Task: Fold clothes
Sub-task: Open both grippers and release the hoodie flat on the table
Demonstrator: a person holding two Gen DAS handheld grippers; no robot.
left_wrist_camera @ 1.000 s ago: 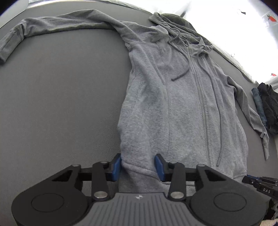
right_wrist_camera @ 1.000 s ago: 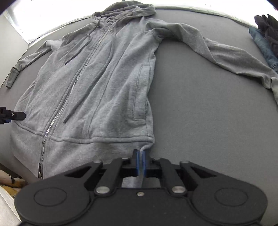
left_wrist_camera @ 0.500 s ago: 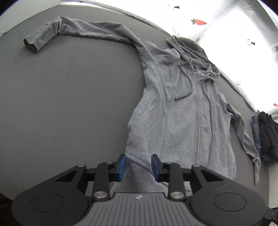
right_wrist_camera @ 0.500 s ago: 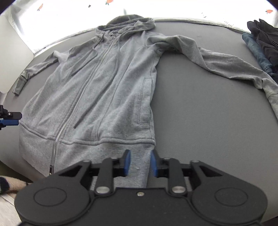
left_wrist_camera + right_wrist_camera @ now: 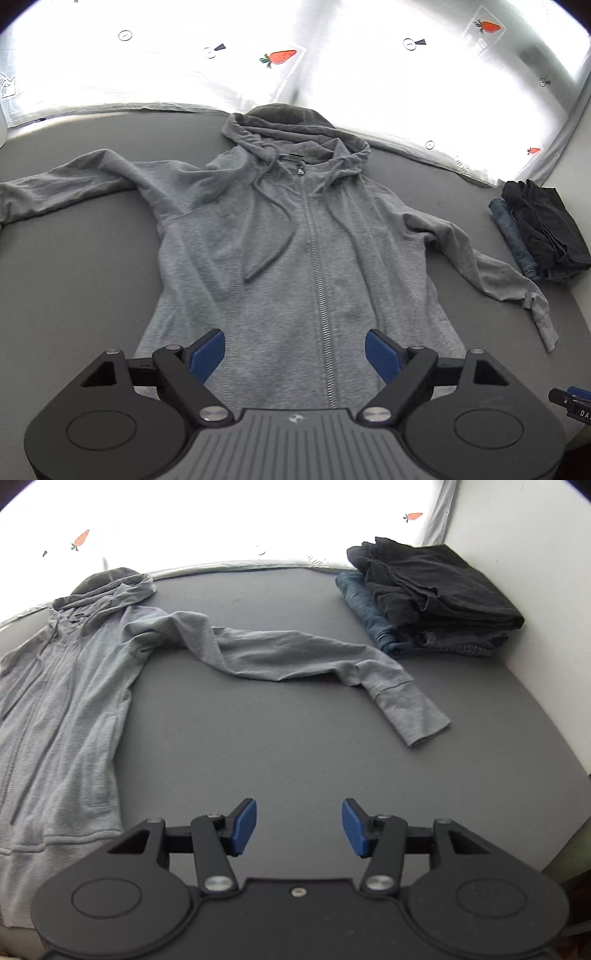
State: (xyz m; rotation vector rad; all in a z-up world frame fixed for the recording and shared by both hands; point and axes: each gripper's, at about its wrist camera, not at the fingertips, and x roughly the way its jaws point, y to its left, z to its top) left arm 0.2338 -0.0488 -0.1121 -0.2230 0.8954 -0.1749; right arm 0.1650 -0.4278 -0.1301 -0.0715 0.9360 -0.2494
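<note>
hoodie: grey zip hoodie point(image 5: 295, 258) lies flat, front up and zipped, on the dark table point(image 5: 74, 277); hood toward the bright far edge, hem nearest the tongs, both sleeves spread out to the sides

change: a second ago both tongs were down at the hem, the right one pinched shut on it and the left one half closed around a fold; now both have let go and lifted back, so each camera takes in far more of the table

left tongs: left tongs point(image 5: 295, 349) jaws wide and opening, nothing gripped; the hoodie's lower front shows between the blue pads but below them, not touched

right tongs: right tongs point(image 5: 299, 827) jaws about half apart and opening a little, empty; bare table between the pads, pointing toward the right sleeve point(image 5: 295, 657)

meaning: the hem looks pulled straight and released, so spreading seems finished and no fold is made yet; a sleeve is probably the next thing to bring in

stack: folded dark clothes point(image 5: 432, 598) sit in the far right corner, just past the cuff

writing: carrot prints and small round marks on the bright sheet point(image 5: 280, 57); lettering near them is too washed out to read; "DA" shows on a black part at the lower right edge of the left view
</note>
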